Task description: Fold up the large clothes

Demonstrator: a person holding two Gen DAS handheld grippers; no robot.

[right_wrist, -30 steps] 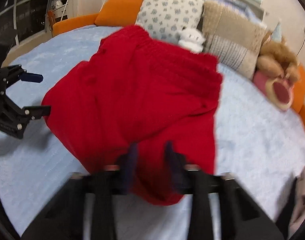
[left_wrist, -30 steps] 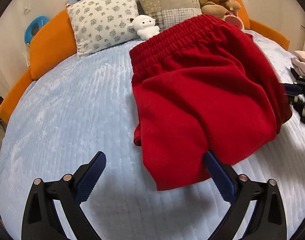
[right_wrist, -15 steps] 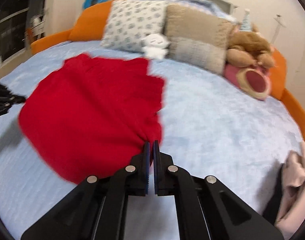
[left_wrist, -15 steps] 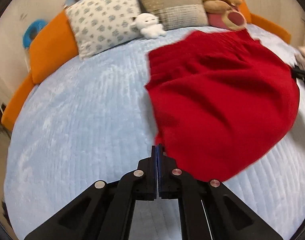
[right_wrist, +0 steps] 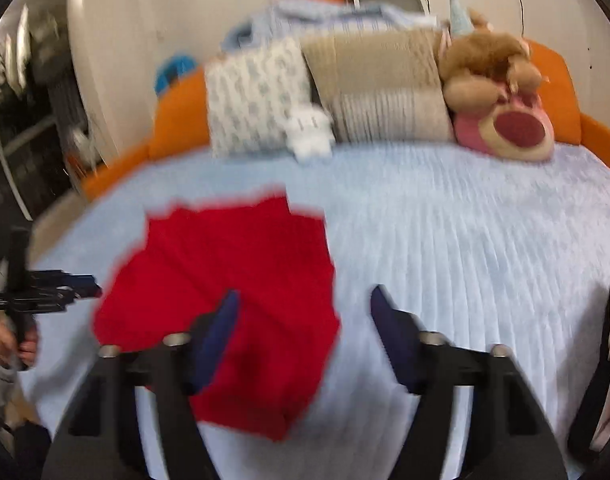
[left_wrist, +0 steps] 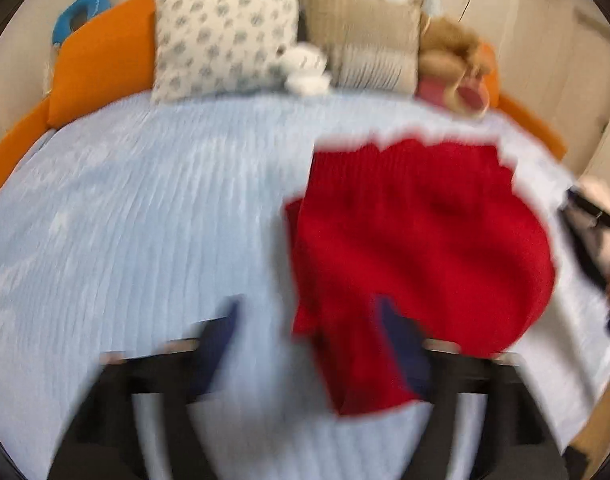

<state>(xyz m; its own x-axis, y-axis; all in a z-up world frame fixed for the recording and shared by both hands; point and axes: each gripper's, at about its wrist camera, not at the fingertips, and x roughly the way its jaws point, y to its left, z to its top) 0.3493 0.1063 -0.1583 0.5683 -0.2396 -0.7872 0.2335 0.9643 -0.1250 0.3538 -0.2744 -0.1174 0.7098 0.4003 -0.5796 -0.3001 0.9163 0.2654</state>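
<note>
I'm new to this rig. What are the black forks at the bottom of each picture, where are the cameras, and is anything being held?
Each fork is a hand-held two-finger gripper; a camera on it looks along its fingers. The left gripper and the right gripper both stand open, their jaws having just been opening, and neither clamps anything. The folded red garment lies loose on the pale blue bedcover, its near edge between the fingers of both grippers. Pillows and plush toys sit at the headboard. Both pictures are motion-blurred.
</note>
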